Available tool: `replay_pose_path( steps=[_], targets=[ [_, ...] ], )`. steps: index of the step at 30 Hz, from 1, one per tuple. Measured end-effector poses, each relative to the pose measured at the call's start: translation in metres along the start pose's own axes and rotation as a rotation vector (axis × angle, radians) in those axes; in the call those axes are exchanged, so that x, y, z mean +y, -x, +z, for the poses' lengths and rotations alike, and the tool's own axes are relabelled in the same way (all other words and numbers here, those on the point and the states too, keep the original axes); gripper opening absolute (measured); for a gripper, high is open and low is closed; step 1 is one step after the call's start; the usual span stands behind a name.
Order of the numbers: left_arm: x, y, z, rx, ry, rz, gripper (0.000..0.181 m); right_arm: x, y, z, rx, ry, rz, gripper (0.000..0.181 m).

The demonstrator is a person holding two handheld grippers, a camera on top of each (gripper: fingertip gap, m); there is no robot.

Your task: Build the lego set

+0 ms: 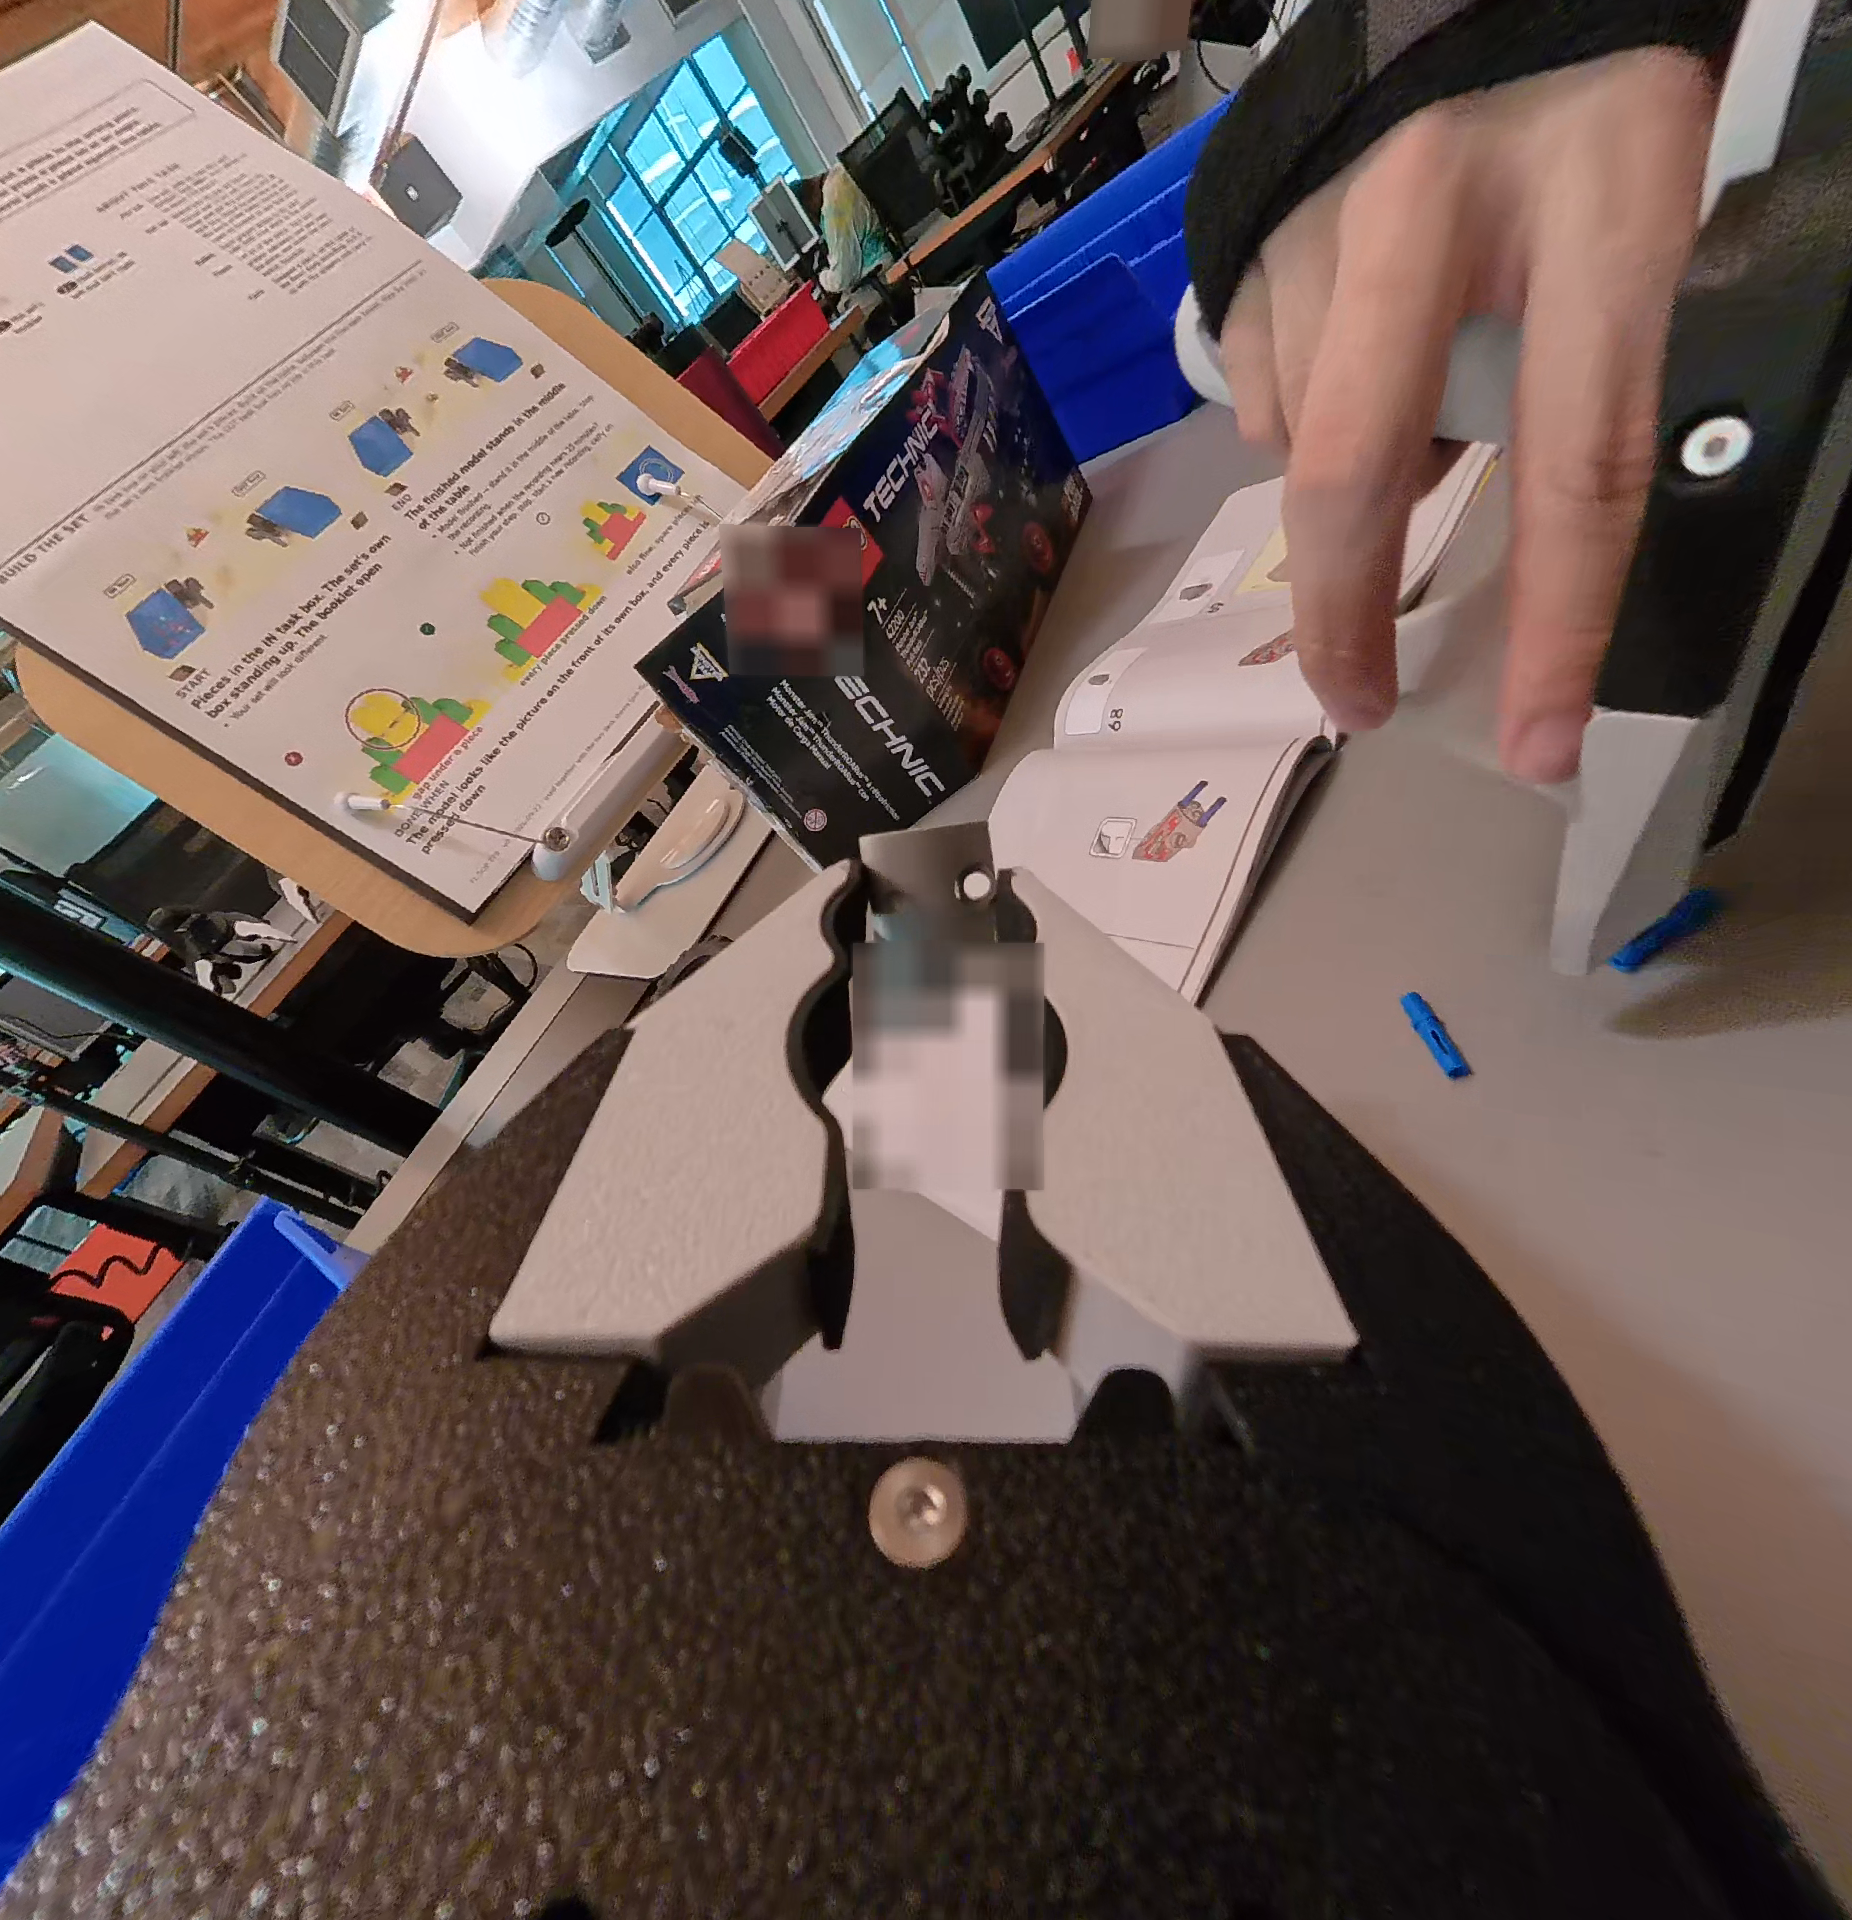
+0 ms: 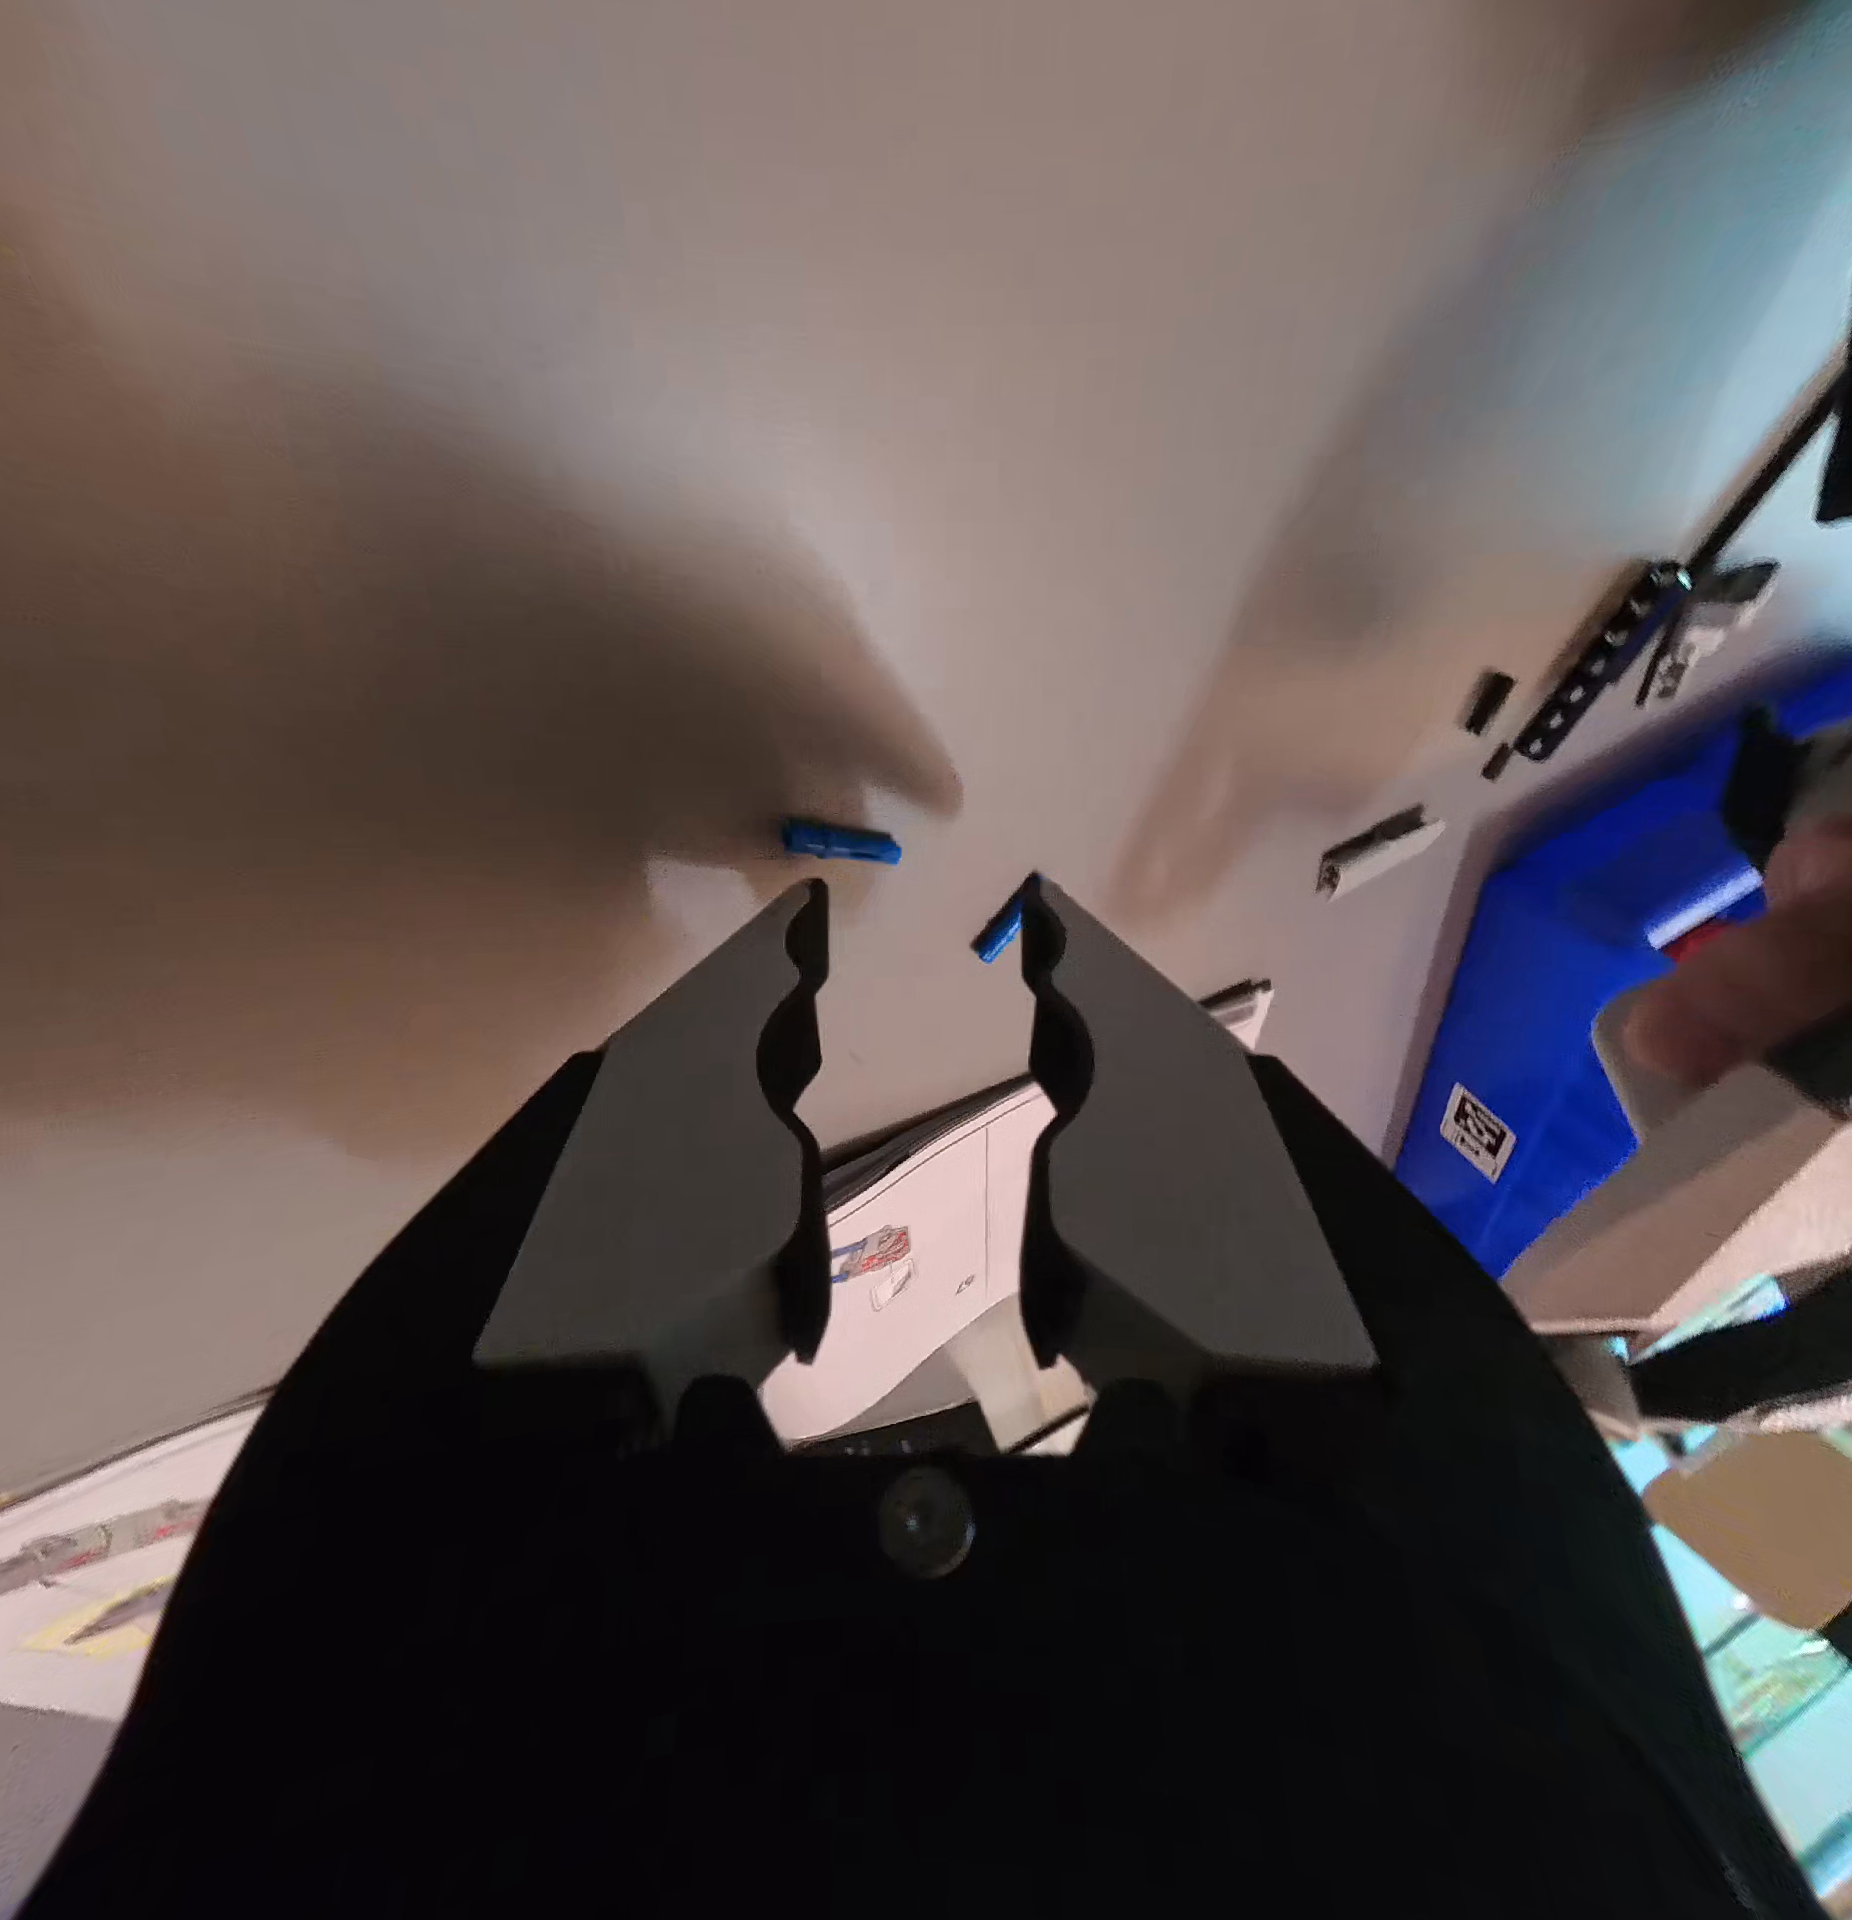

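Right gripper [image 2: 922, 883], jaws apart, hangs over two small blue plastic Lego pins [image 2: 841, 840] on pale grey surface [image 2: 1005, 364]. Left gripper [image 1: 927, 883] w/ jaws clenched on a grey piece, partly mosaic-hidden, near open instruction booklet [image 1: 1161, 821].

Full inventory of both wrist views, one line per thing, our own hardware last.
blue pins: 2, blue, on the grey table; one beside the right gripper's fingertip
instruction booklet: 1, white, open on the table
set box: 1, dark, standing behind the booklet
task sheet: 1, white, on a tilted wooden board
bins: blue, at table edges
loose parts: several, black and grey, near the bin
hand: 1, holding the right gripper
left gripper: fingers grey, shut on a grey piece, mostly under a mosaic patch
right gripper: fingers open, over the pins
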State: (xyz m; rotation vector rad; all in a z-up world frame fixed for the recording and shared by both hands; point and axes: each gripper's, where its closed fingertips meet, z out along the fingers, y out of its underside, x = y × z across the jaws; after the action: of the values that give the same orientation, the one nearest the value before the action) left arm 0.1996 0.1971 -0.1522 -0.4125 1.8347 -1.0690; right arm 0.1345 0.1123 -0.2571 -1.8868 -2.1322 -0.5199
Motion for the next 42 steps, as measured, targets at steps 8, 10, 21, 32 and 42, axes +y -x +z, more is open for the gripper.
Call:
replay_pose_path(
  steps=[8, 10, 21, 32, 42],
  targets=[
    [-0.002, 0.001, -0.001, -0.006, -0.008, 0.003, 0.021, -0.005, 0.008, 0.01, -0.081, -0.039, -0.178, 0.009],
    [-0.003, 0.001, -0.001, -0.003, -0.012, 0.003, 0.021, -0.006, 0.007, 0.011, -0.076, -0.056, -0.153, 0.007],
    [-0.003, -0.001, -0.001, 0.006, -0.014, -0.004, 0.022, -0.012, 0.008, 0.01, -0.184, -0.205, 0.517, 0.003],
    [-0.003, -0.006, 0.0, 0.037, -0.011, 0.001, 0.021, -0.014, 0.01, 0.007, -0.127, -0.37, 0.981, 0.003],
    [-0.009, -0.021, 0.002, 0.122, -0.047, -0.006, 0.021, 0.0, 0.001, 0.01, 0.279, -0.297, 1.073, 0.003]
  ],
)
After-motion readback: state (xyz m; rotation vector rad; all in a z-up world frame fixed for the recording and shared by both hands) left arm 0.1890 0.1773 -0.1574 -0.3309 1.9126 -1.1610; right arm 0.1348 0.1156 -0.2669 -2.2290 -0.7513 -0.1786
